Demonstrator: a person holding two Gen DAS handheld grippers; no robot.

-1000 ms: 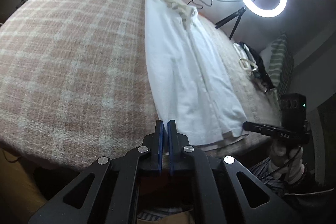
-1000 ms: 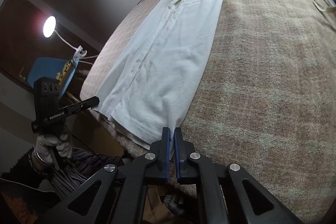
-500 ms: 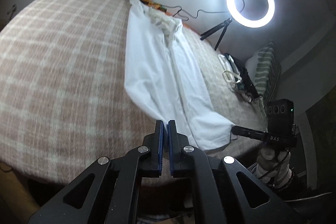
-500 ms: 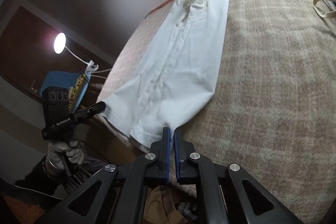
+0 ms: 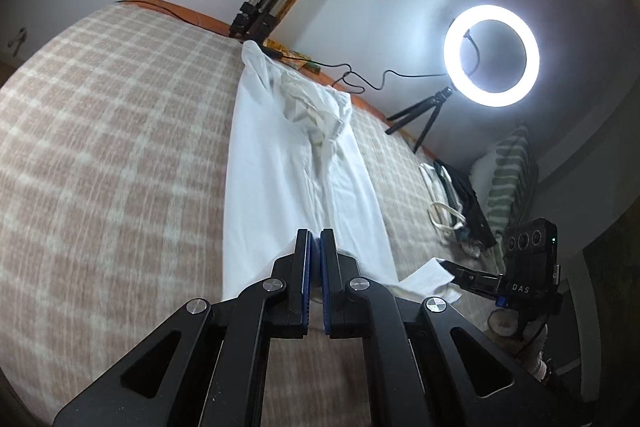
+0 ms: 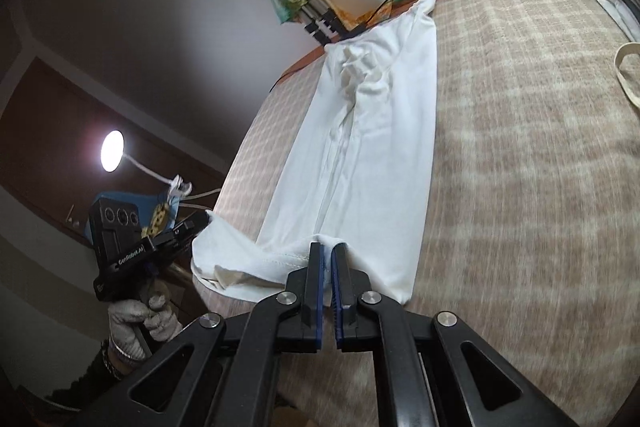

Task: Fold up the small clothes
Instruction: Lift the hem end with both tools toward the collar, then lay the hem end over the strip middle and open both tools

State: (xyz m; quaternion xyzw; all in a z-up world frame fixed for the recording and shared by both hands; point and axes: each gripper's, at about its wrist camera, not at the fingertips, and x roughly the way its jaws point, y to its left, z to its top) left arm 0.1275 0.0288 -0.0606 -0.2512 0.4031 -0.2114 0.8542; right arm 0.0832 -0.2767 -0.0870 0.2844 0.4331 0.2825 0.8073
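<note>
Gripping the near hem of the white garment (image 5: pixel 296 187), the left gripper (image 5: pixel 315 243) sits at bottom centre of the left wrist view w/ its blue-padded jaws nearly closed on cloth. Same in the right wrist view: the right gripper (image 6: pixel 328 259) at bottom centre has its jaws pinched tight on a fold of the hem.

The garment (image 6: pixel 372 155) lies long and narrow down the middle of the bed (image 5: pixel 100 147), which has a tan and cream checked cover. Its far end, bunched and creased, reaches the orange bed edge at upper centre of both views. Near end is lifted off the cover at both corners; hem sags between the 2 grippers.

In the left wrist view the right gripper (image 5: pixel 452 273) shows at lower right, its tip holding a corner of the cloth. In the right wrist view the left gripper (image 6: pixel 200 221) shows at mid left, tip on the opposite corner, held by a gloved hand (image 6: pixel 140 319).

Other bits: lit ring light (image 5: pixel 491 55) on a small tripod at upper right of the left wrist view, striped pillow (image 5: pixel 508 179) at right edge, a lamp (image 6: pixel 112 151) glowing at left of the right wrist view. Edges of both views are motion-blurred.
</note>
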